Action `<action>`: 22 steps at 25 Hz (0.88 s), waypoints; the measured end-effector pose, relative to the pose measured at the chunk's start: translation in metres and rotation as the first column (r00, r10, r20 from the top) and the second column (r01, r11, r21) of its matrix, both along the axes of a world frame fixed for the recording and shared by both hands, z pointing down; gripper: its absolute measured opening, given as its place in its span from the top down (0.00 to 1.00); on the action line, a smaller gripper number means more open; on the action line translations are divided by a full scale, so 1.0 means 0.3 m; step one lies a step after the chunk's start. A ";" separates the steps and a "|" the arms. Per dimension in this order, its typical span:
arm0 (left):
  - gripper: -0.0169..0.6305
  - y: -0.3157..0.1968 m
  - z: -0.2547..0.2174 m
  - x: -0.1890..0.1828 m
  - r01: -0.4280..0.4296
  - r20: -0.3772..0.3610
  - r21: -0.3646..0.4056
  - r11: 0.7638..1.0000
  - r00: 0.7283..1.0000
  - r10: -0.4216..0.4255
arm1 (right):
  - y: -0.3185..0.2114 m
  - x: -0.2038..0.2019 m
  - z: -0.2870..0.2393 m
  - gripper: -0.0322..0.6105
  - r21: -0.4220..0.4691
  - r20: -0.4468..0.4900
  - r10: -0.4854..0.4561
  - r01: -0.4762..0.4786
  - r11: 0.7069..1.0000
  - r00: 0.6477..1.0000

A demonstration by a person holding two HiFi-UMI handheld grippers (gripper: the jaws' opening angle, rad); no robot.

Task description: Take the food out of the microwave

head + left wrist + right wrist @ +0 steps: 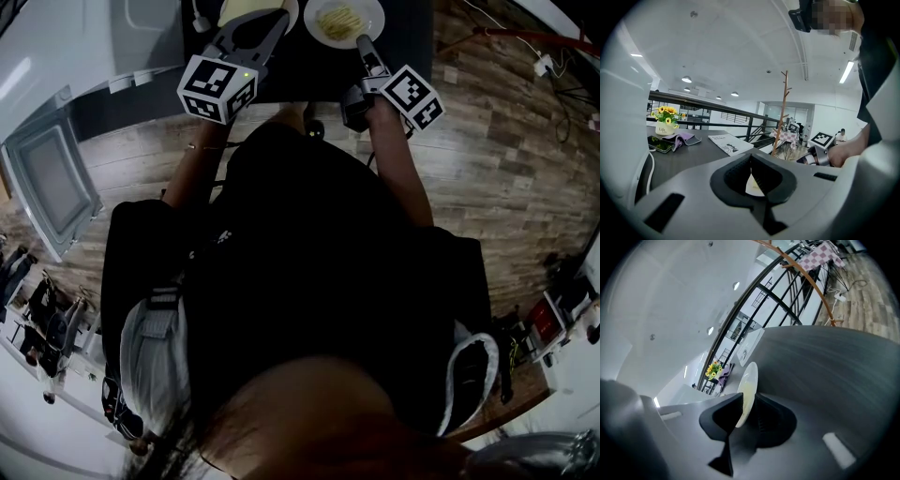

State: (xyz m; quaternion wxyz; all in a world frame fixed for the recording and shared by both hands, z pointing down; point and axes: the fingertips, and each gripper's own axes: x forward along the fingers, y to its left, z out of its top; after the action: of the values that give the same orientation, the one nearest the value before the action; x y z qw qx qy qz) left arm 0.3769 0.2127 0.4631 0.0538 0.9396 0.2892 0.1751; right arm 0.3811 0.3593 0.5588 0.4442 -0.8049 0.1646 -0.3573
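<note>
your right gripper (749, 405): jaws slightly apart, the rim of the plate (749, 380) between them, with a gap showing at one pad. the plate sits flat on the dark tabletop (825, 371), outside the microwave, so this reads as the release. open wider, then draw straight back without nudging the rim. food (340, 19): pale yellow strands heaped mid-plate. the plate is white, glossy and shallow. your left gripper (751, 158): jaws closed together, a second plate (246, 7) just beyond them.

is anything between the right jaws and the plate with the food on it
Nothing visible does: the rim of the plate sits between the jaws of the right gripper, which stand slightly apart.
</note>
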 end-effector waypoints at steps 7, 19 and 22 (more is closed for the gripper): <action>0.96 0.012 -0.009 -0.007 -0.010 -0.009 0.018 1.000 1.000 0.010 | 0.007 -0.025 0.015 0.88 -0.025 0.026 -0.025 0.026 0.999 0.999; 0.96 0.037 -0.024 -0.021 -0.023 -0.020 0.031 0.999 1.000 0.024 | 0.012 -0.046 0.034 0.81 -0.202 0.002 -0.176 0.173 0.964 0.984; 0.96 0.035 -0.028 -0.026 -0.021 -0.024 0.030 0.999 0.999 0.022 | 0.010 -0.051 0.033 0.80 -0.413 -0.038 -0.322 0.278 0.867 0.946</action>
State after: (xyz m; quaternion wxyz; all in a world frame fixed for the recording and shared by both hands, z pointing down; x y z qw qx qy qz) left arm 0.3691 0.2232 0.4547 0.0342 0.9392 0.2972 0.1686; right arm 0.3658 0.3622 0.5687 0.1991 -0.8611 0.2340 -0.4051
